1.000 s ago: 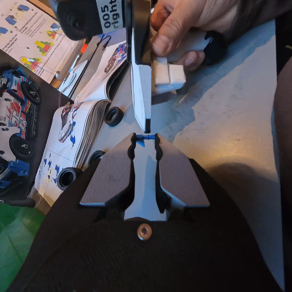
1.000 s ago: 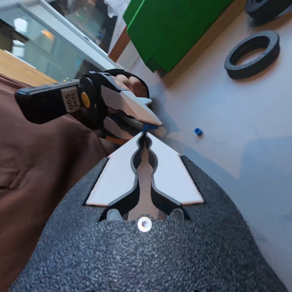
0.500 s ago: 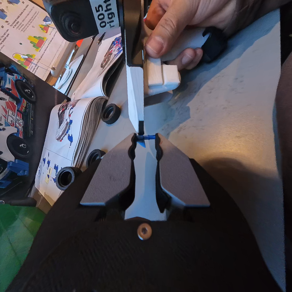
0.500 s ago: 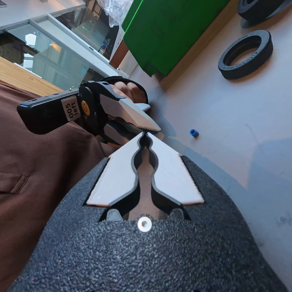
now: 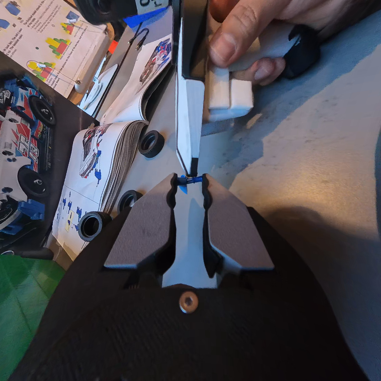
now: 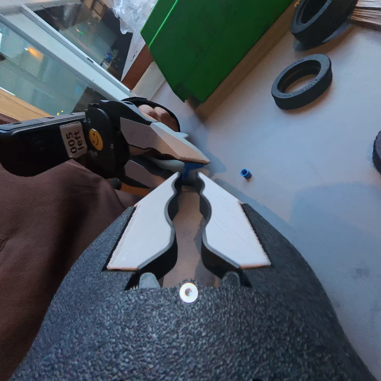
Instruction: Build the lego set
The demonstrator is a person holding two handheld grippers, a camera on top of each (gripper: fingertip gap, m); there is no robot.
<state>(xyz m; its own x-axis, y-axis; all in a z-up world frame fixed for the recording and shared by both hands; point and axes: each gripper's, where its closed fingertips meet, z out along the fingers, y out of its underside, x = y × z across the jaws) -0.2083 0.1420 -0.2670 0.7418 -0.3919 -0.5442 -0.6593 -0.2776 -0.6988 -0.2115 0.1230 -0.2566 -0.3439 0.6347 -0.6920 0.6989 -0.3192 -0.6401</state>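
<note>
In the left wrist view, the box with the printed race car (image 5: 22, 144) lies at the far left edge of the table (image 5: 309, 165), and the open instruction booklet (image 5: 99, 165) sits just beside it. Three black tyres (image 5: 151, 144) rest along the booklet's edge, one of them partly on the page. At centre, the left gripper (image 5: 189, 179) is clamped on a small blue pin (image 5: 191, 179), held crosswise between the very tips of its fingers. The right gripper (image 5: 190, 173) comes down from above, held by a hand (image 5: 247, 37), its tip touching or almost touching the pin.

In the right wrist view, the right gripper's fingers (image 6: 154, 216) stand a little apart, with the pin (image 6: 186, 171) at the gap between their tips; they do not appear to have closed on it. Further right, a loose blue bush (image 6: 246, 174) lies alone on the table, and more tyres (image 6: 302, 81) lie beyond it.

The pin looks light, stiff and smooth, so it is likely to twist or spring out under an off-centre squeeze. The free stretch between the left fingertips seems the only place to take hold, gripped squarely across the shaft, with gentle pressure
</note>
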